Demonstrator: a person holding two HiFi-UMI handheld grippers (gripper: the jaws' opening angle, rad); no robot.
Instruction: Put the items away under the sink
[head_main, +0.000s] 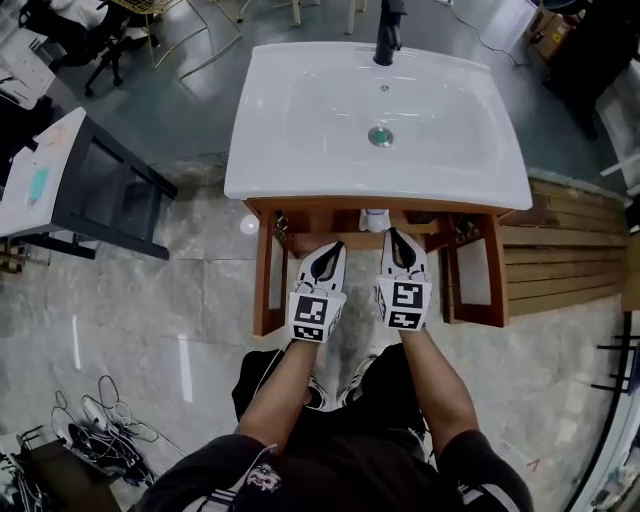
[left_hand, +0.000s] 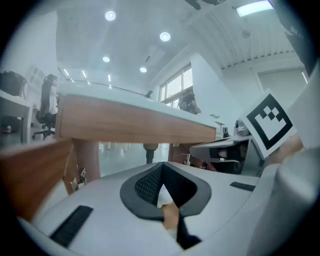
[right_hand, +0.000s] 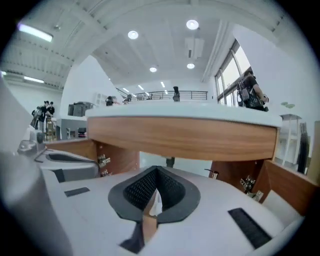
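The sink (head_main: 300, 120) was a smooth, glossy white basin, rectangular with rounded corners, filling the upper centre of the head view. A black faucet (head_main: 388, 35) stood at its top edge and a round metal drain (head_main: 380, 136) sat in the middle of the bowl. It rested on a cabinet (head_main: 330, 212) of reddish-brown wood with a visible grain. The two doors, the left door (head_main: 266, 280) and the right door (head_main: 472, 285), stood swung open toward the bottom of the frame.

Inside the open cabinet, just under the basin's front edge at centre, sat a small white object (head_main: 374, 218). It was possibly a bottle, though it was too shaded and small to be sure.

Just below it in the frame, the left gripper (head_main: 333, 252) and the right gripper (head_main: 396, 238) were side by side, white-shelled and pointing into the opening. Each gripper's own view showed dark, ribbed pads (left_hand: 147, 182) pressed together at the tip with nothing between them, so both claws were closed and empty.

The floor (head_main: 200, 300) was grey polished stone tile. A slatted wooden platform (head_main: 560, 250) lay at right.
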